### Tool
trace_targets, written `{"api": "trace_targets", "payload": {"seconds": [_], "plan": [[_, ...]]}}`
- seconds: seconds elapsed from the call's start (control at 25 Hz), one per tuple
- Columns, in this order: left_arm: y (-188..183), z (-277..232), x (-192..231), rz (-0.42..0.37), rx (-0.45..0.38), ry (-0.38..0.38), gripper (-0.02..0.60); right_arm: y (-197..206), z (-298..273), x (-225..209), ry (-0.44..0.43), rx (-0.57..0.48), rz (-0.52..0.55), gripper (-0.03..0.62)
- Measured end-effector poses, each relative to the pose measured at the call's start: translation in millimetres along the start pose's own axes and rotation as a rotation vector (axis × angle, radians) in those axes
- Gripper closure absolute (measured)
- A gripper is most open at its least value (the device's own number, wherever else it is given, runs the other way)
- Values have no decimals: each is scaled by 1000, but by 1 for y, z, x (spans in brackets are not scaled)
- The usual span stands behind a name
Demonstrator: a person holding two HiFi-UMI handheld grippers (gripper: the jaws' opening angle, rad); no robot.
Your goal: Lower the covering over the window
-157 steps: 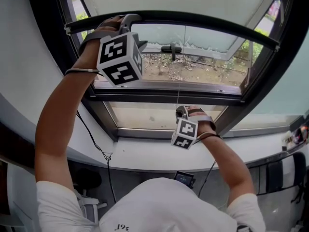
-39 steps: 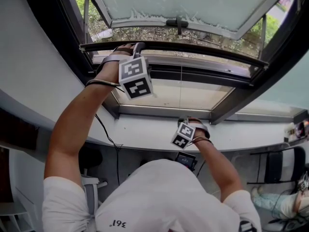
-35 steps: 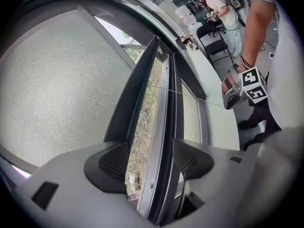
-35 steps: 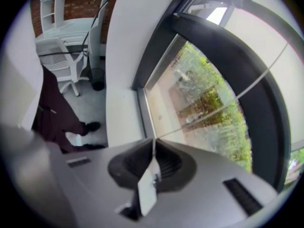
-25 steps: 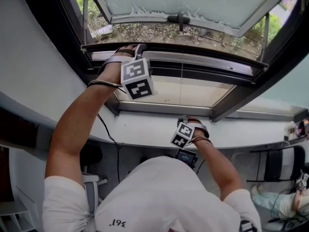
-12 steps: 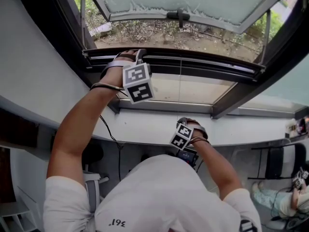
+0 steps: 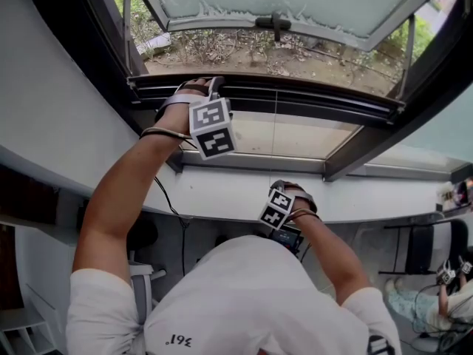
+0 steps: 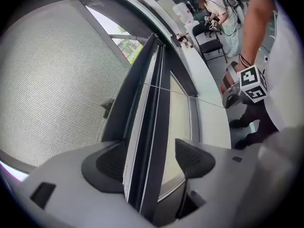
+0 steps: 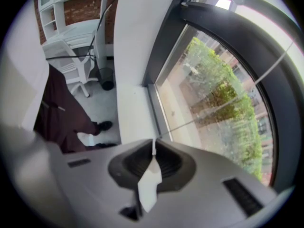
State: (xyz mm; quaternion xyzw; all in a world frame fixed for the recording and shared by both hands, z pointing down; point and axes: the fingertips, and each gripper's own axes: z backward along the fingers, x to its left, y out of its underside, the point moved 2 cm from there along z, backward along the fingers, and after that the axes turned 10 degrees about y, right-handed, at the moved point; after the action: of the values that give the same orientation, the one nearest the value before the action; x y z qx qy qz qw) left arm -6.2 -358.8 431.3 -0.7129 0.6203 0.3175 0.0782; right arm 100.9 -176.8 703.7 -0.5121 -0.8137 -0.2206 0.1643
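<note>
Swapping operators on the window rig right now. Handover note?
Left gripper: jaws apart and just been opening. They straddle the screen's bottom bar without pinching it.
Right gripper: shut on the pull cord.
Done: mesh screen covers the upper opening, with the bar at its bottom edge.
Left: probably just release the cord and pull both grippers away. The lower pane is uncovered.

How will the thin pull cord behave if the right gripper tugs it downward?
The cord is probably limp and light: it is very thin, and straight only because it runs taut from the blind's bar to the right gripper. It likely carries pulls, not pushes. Its white tab, pinched between shut jaws, might slip under a hard tug.
</note>
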Motion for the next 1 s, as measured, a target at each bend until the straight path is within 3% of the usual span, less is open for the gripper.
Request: {"api": "trace_targets", "payload": {"seconds": [1.0], "plan": [[13,-31,-26,31,9,59,261,8,-4,26,-58,39,6,565]]}}
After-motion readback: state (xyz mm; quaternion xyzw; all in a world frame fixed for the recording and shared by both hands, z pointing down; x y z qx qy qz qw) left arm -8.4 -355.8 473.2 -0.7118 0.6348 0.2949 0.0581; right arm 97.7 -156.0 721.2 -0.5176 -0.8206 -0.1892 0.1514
